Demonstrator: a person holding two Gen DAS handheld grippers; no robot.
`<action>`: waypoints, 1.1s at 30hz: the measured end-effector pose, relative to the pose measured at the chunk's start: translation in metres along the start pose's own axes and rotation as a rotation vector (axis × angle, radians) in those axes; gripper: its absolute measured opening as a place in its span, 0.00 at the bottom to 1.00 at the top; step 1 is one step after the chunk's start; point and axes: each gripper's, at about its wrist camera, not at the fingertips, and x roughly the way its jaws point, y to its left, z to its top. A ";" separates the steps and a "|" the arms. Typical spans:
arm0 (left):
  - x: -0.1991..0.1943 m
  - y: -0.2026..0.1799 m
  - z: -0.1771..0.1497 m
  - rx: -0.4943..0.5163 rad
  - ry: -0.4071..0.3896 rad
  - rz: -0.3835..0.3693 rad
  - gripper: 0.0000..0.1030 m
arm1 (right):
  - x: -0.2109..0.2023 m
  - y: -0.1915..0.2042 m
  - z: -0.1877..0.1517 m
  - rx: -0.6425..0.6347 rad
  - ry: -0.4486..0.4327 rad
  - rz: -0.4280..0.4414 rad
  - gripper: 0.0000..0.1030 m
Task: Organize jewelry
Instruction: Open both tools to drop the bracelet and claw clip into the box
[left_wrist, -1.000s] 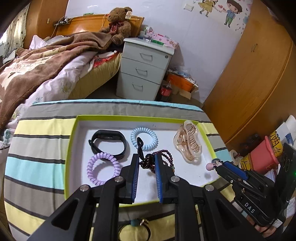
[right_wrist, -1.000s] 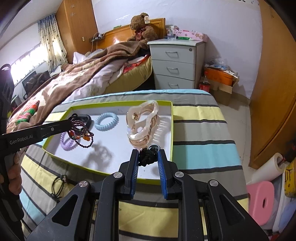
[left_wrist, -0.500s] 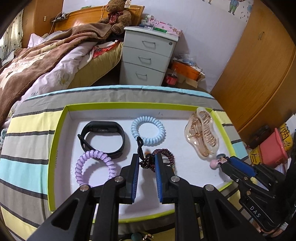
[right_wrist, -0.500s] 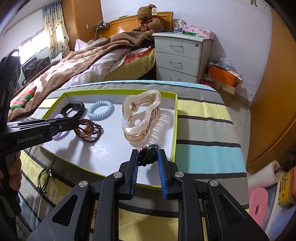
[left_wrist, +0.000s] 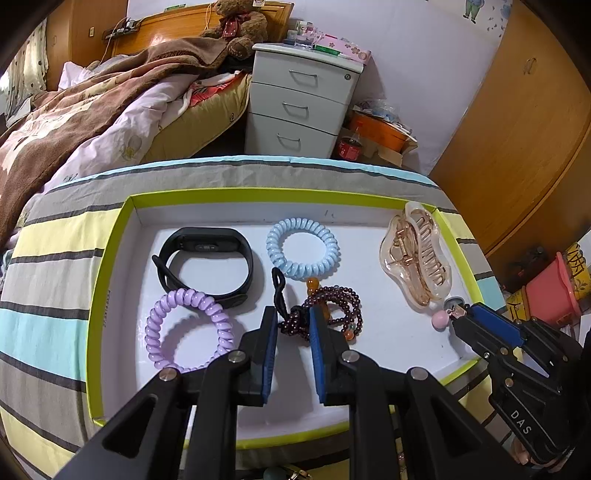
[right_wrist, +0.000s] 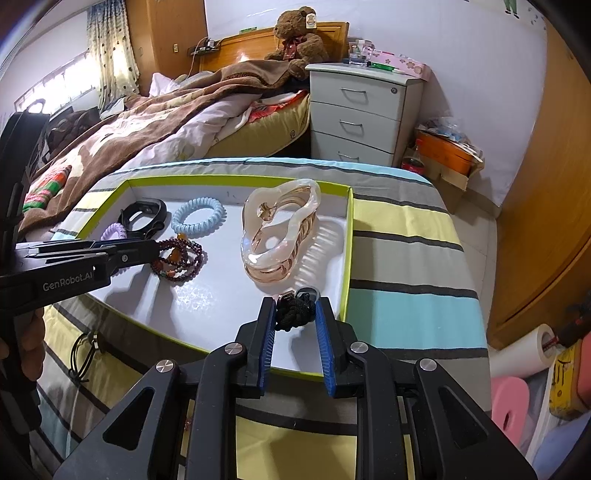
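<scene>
Both grippers have come lower and further over the tray since a second ago, so the bead bracelet that hung from the left gripper (left_wrist: 293, 325) now lies on the white tray floor (left_wrist: 388, 343).

Nearest in the left wrist view, the blue pads stand a little apart around the dark red bead bracelet (left_wrist: 325, 310) and its black cord; whether they still pinch it or have just let go I cannot tell from this angle. To finish this step well, I would part the pads fully and draw straight back and up, so the cord does not snag and drag the beads across the purple coil hair tie (left_wrist: 188, 328) just beside them.

The right gripper (right_wrist: 294, 314) is closed on a black knotted cord charm (right_wrist: 293, 314) with a pink bead, its tips over the tray's near right corner, close to the green rim (right_wrist: 347, 251). It should lower the charm onto bare floor short of the clear hair claw (right_wrist: 277, 232), not on it.

Both tools reach in level and low from the near edge, the left one crossing from the left side.

Further back lie the black fitness band (left_wrist: 207, 262) and the blue coil hair tie (left_wrist: 303, 247), well apart, near the tray's far wall.
</scene>
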 end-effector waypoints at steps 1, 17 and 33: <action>0.000 0.000 0.000 -0.001 0.002 0.000 0.18 | 0.000 0.000 0.000 -0.003 0.001 0.001 0.22; -0.003 -0.003 0.001 0.004 0.003 0.005 0.29 | 0.000 0.002 -0.001 -0.013 0.005 -0.004 0.26; -0.027 -0.009 -0.008 0.022 -0.032 0.013 0.42 | -0.023 0.005 -0.006 0.022 -0.047 0.001 0.35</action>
